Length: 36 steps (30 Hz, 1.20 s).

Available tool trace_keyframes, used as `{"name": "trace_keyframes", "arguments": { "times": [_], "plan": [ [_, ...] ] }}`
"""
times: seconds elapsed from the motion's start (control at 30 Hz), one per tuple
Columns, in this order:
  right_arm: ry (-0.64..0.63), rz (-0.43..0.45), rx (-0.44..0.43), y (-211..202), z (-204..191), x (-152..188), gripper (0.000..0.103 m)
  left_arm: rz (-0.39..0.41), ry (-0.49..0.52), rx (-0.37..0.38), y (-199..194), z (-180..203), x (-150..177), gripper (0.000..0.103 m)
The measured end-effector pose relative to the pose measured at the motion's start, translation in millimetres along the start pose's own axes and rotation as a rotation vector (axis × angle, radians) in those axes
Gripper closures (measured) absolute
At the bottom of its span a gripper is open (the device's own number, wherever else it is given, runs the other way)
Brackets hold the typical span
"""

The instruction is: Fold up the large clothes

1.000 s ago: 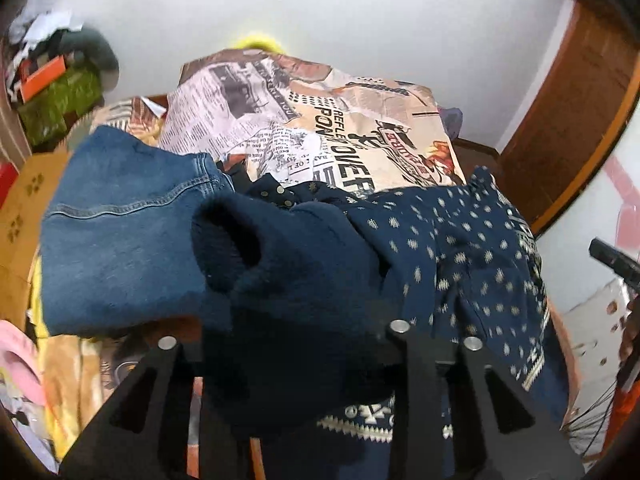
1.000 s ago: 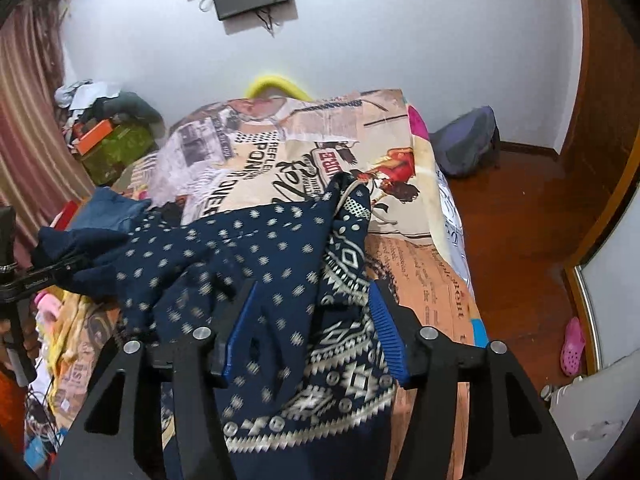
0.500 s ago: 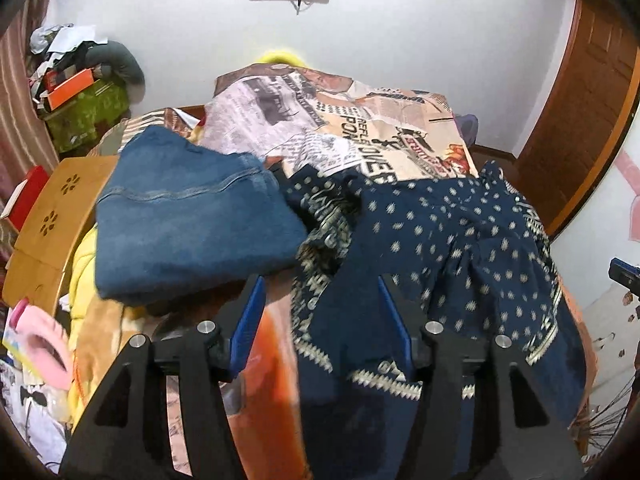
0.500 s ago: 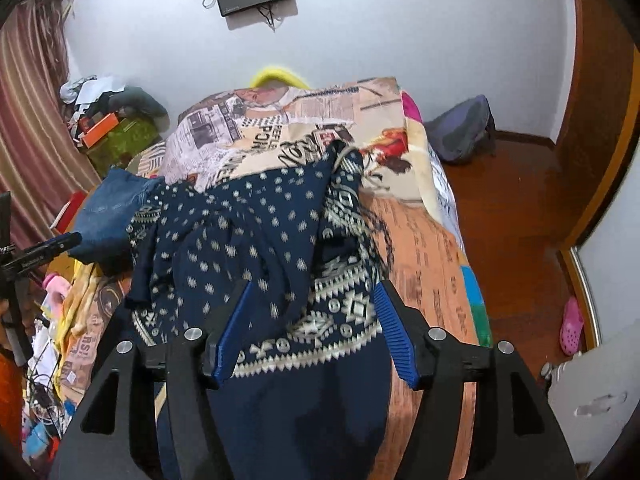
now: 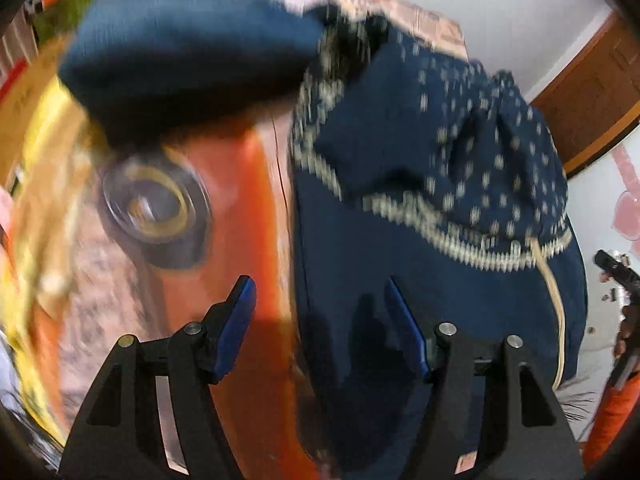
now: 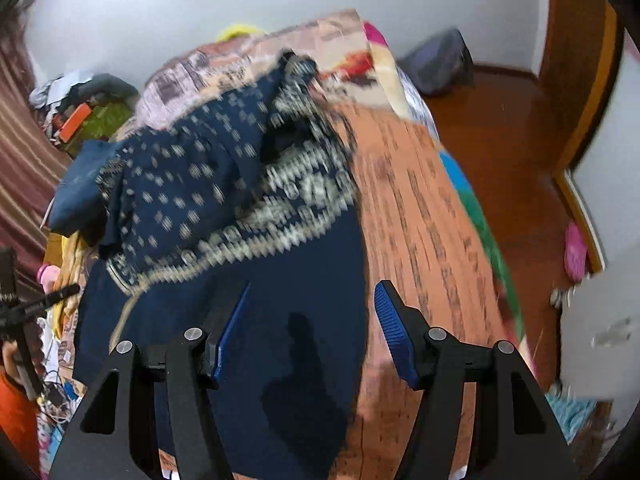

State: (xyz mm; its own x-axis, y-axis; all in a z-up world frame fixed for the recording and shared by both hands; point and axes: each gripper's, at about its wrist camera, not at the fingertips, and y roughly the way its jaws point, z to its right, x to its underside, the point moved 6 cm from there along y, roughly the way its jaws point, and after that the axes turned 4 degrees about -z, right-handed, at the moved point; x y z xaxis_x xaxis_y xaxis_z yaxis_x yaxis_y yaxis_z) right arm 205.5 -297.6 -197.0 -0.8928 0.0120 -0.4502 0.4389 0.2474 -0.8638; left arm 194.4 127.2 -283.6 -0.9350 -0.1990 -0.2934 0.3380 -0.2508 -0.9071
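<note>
A large navy garment with white dots and a cream patterned band (image 5: 440, 184) (image 6: 224, 208) lies partly folded on the printed bedspread (image 5: 240, 208) (image 6: 420, 216), its dotted part lying over its plain part. My left gripper (image 5: 320, 312) is open and empty, low over the garment's left edge. My right gripper (image 6: 308, 312) is open and empty, over the plain navy part near its right edge. Both views are blurred by motion.
Folded blue jeans (image 5: 188, 40) (image 6: 80, 184) lie at the garment's left. Clutter is piled by the far left wall (image 6: 80, 116). A wooden floor (image 6: 500, 128) and a grey bag (image 6: 440, 60) are right of the bed. A pink slipper (image 6: 576, 252) lies by the door.
The left gripper let go of the navy sleeve and opened. Both grippers dropped lower toward the near part of the garment. The dotted part now lies folded over the plain part.
</note>
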Motion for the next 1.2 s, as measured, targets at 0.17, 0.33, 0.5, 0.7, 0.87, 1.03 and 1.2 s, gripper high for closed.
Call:
{"name": "trace_keyframes", "arguments": {
  "times": [0.17,0.33,0.5,0.7,0.87,1.03,1.2],
  "plan": [
    [0.070,-0.076,-0.037,17,11,27,0.045,-0.031,-0.036,0.058,13,1,20,0.037],
    [0.065,-0.054,-0.061,16,6,41,0.038,-0.038,-0.109,0.186,17,6,29,0.034],
    [0.058,-0.052,-0.147,13,-7,50,0.034,-0.005,-0.093,0.181,16,16,34,0.032],
    [0.081,-0.035,-0.192,17,-18,51,0.051,0.012,-0.019,0.241,5,47,38,0.046],
    [0.122,-0.041,-0.238,20,-20,39,0.094,0.030,0.028,0.292,-12,63,23,0.091],
    [0.123,0.017,-0.306,-3,-25,10,0.095,0.095,-0.002,0.389,-43,60,-5,0.095],
    [0.039,0.118,-0.316,-34,-43,-38,0.096,0.219,-0.028,0.476,-86,68,-60,0.096]
  ]
}}
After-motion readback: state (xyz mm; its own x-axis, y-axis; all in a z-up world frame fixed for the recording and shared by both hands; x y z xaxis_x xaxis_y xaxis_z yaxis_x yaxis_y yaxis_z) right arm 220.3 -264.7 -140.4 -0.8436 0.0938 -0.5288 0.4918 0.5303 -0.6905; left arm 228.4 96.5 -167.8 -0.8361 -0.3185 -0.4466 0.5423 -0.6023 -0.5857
